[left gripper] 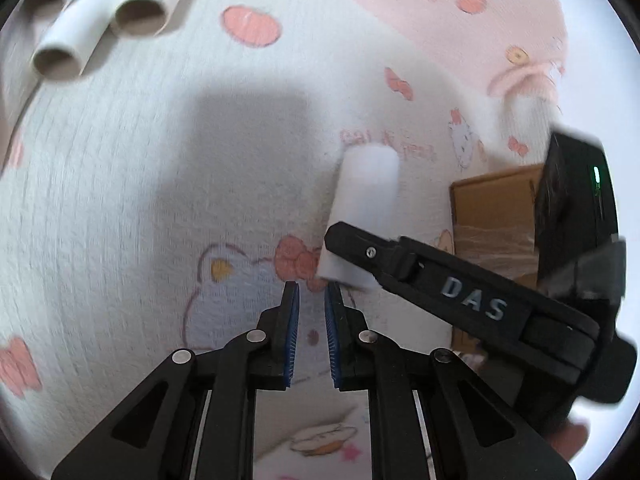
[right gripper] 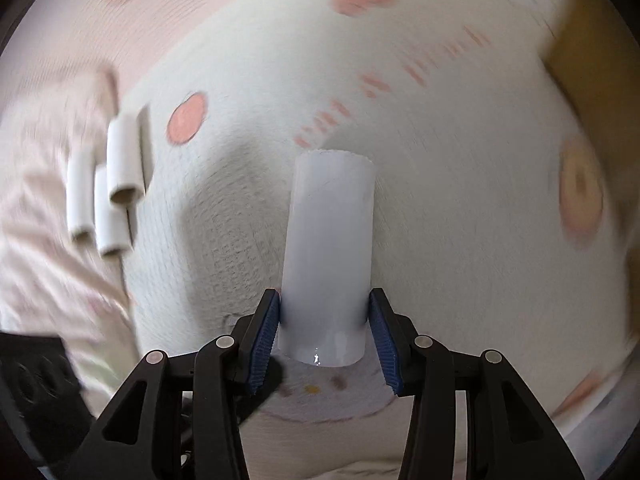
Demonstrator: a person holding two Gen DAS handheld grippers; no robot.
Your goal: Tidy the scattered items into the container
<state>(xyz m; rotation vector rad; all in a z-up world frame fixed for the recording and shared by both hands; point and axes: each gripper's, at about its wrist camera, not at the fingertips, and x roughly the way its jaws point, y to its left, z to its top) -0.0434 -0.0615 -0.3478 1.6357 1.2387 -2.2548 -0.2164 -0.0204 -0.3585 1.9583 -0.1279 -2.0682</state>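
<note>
My right gripper (right gripper: pixel 325 316) is shut on a white paper tube (right gripper: pixel 330 256) and holds it above the patterned blanket. In the left wrist view the same tube (left gripper: pixel 366 204) shows in the right gripper (left gripper: pixel 340 258), just ahead of my left fingertips. My left gripper (left gripper: pixel 312 292) has its jaws a narrow gap apart with nothing between them. Three more white tubes (left gripper: pixel 100 12) lie together at the far upper left; they also show at the left of the right wrist view (right gripper: pixel 108 196). A brown cardboard box (left gripper: pixel 496 216) stands at the right, partly hidden behind the right gripper's body.
A white and pink cartoon-print blanket (left gripper: pixel 160 200) covers the whole surface. A yellow-brown shape (right gripper: pixel 592 56), blurred, sits at the right edge of the right wrist view. A dark object (right gripper: pixel 32 380) lies at its lower left.
</note>
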